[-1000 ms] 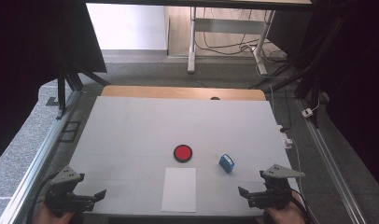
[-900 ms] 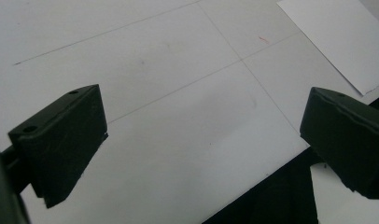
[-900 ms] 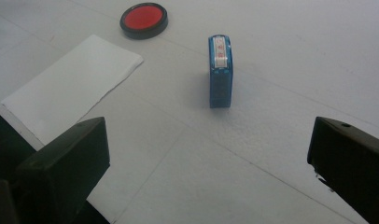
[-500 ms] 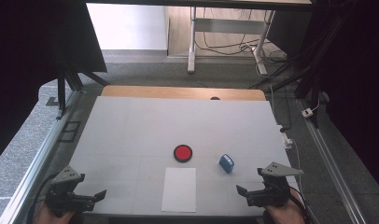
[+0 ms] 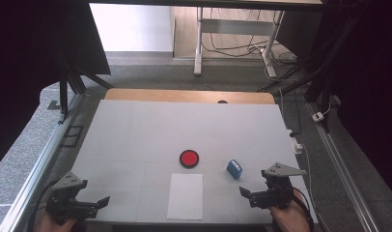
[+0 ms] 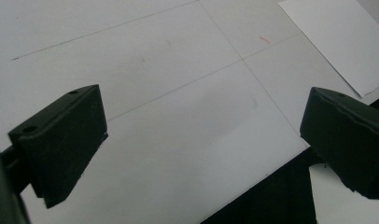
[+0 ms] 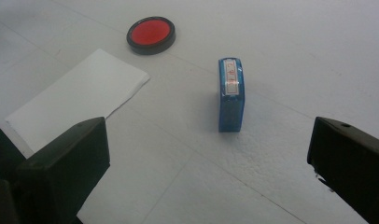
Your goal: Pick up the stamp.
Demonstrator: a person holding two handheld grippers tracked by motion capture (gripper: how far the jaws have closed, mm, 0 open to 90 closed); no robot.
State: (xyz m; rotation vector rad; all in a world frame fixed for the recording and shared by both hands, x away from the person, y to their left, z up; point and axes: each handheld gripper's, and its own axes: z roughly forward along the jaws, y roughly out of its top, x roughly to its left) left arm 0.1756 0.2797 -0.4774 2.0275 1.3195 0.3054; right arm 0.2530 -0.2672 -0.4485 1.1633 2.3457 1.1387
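Note:
A round red ink pad [image 5: 189, 158] [image 7: 150, 34] in a black rim lies near the middle of the white table [image 5: 150, 130]. To its right stands a small blue stamp [image 5: 234, 168] [image 7: 231, 93] with a white label on top. A white paper sheet [image 5: 186, 195] [image 7: 80, 99] [image 6: 334, 39] lies at the front edge. My right gripper [image 5: 245, 193] [image 7: 211, 172] is open, just short of the stamp, nothing between its jaws. My left gripper [image 5: 101, 203] [image 6: 204, 144] is open over bare table at the front left corner.
A wooden strip [image 5: 189, 96] runs along the table's far edge. Metal rails [image 5: 44, 159] flank both sides. A cable and plug [image 5: 296, 143] lie off the right edge. Desk legs and cables [image 5: 232, 43] stand on the floor beyond.
The right gripper has shifted slightly left and forward toward the stamp. The left gripper has barely moved.

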